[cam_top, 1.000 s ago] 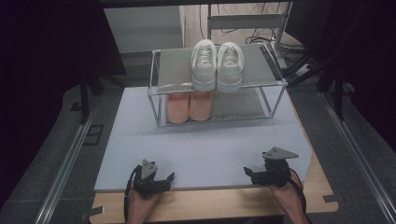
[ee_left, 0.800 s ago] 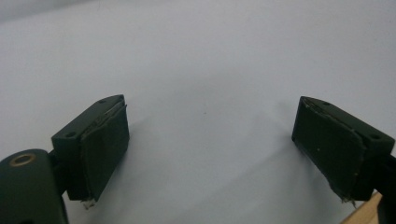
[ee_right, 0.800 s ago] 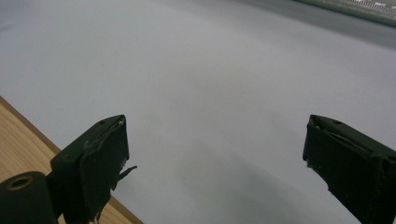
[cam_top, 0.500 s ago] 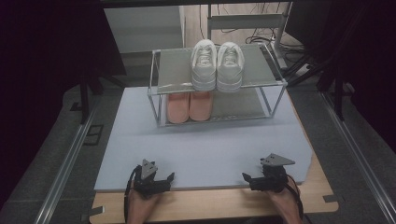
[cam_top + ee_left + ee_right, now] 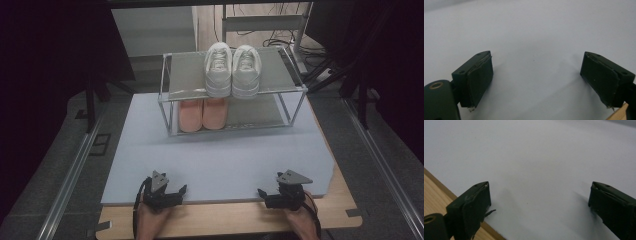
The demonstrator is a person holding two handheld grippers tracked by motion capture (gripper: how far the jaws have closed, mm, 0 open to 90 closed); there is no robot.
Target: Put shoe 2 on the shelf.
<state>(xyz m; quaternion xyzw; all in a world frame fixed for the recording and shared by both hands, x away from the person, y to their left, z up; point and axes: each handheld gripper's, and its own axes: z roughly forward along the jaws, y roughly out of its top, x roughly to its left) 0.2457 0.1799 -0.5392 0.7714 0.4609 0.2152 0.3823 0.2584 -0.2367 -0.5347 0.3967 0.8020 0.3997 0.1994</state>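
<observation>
Here, the left gripper (image 5: 172,192) and right gripper (image 5: 268,194) are resting at the blue mat's (image 5: 225,160) near edge, jaws spread wide, gripping nothing. No writing is showing legibly on the white sneakers (image 5: 232,70) or the pink shoes (image 5: 202,114) sitting in the rack (image 5: 292,112).

Left tongs (image 5: 172,191) and right tongs (image 5: 270,194) both sit at the near edge of the pale blue mat (image 5: 220,160), well apart, hands under them on the bare wood desk (image 5: 225,220). Jaws on both look spread, nothing between them. At the far end of the mat stands a two-tier wire rack (image 5: 232,95). White sneakers (image 5: 232,69) sit side by side on the top shelf, toes toward the person. Pink shoes (image 5: 202,114) sit on the lower shelf, left of centre. Cables trail from each set of tongs.
</observation>
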